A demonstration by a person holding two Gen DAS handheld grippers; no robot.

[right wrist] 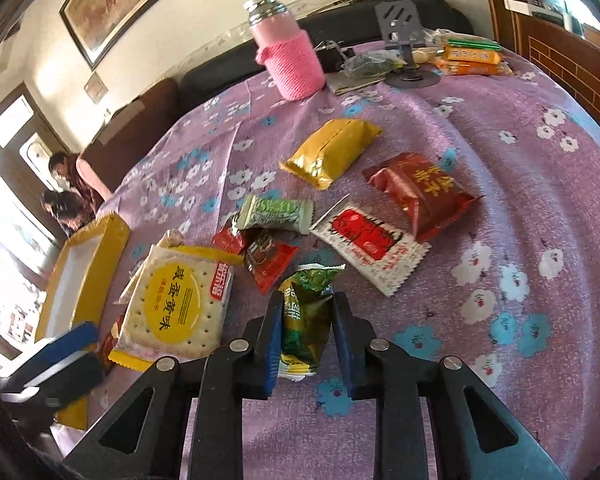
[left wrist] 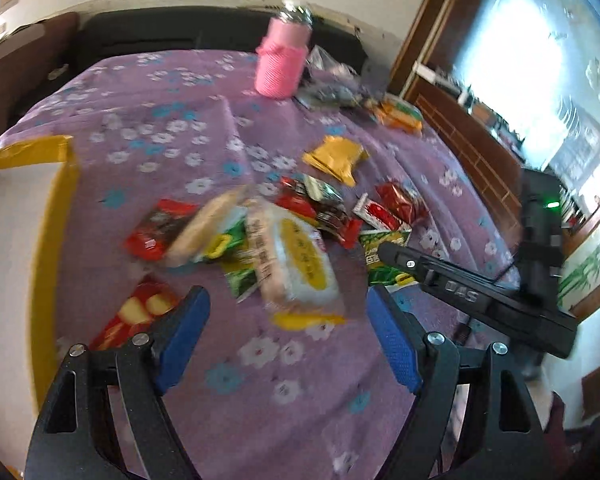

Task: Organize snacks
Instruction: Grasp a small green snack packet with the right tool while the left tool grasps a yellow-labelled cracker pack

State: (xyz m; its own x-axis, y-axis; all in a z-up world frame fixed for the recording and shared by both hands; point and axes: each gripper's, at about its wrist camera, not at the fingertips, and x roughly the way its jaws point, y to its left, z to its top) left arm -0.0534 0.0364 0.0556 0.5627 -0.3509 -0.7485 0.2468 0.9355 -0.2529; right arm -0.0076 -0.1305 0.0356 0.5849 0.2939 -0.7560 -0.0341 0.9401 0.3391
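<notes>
While the right claw [right wrist: 303, 322] pinches a green snack packet [right wrist: 304, 316] between its blue pads, the packet stands on end with its crimped top pointing away from the camera; the hold sits across the packet's middle, which I judge keeps the slack foil from folding over.

Left claw [left wrist: 288, 336]: spread wide, nothing between the pads. It hangs above the purple flowered cloth covering the bench [left wrist: 172, 120], aimed toward the pile, likely lining up on the nearest item.

Just ahead of the left claw: large cracker pack with a yellow round label [left wrist: 296, 264], lying on top of other wrappers. Blur in the left view prevents reading the smaller packets around it.

Further out in the right view: red-and-white sachet [right wrist: 370, 242], dark red bag [right wrist: 418, 192], gold packet [right wrist: 330, 152], small pale green packet [right wrist: 276, 212], all loose on the cloth and apart from one another.

Yellow-rimmed box with a white interior [right wrist: 100, 256] sits at the left edge of the bench, beside the cracker pack. Judgement: this is the collecting bin, placed within reach of both claws. I see no snacks in the visible part of the box.

Far side: pink knitted-sleeve bottle [right wrist: 294, 60], upright, well apart from the pile.

Task looks early; most snacks lie unsorted.
</notes>
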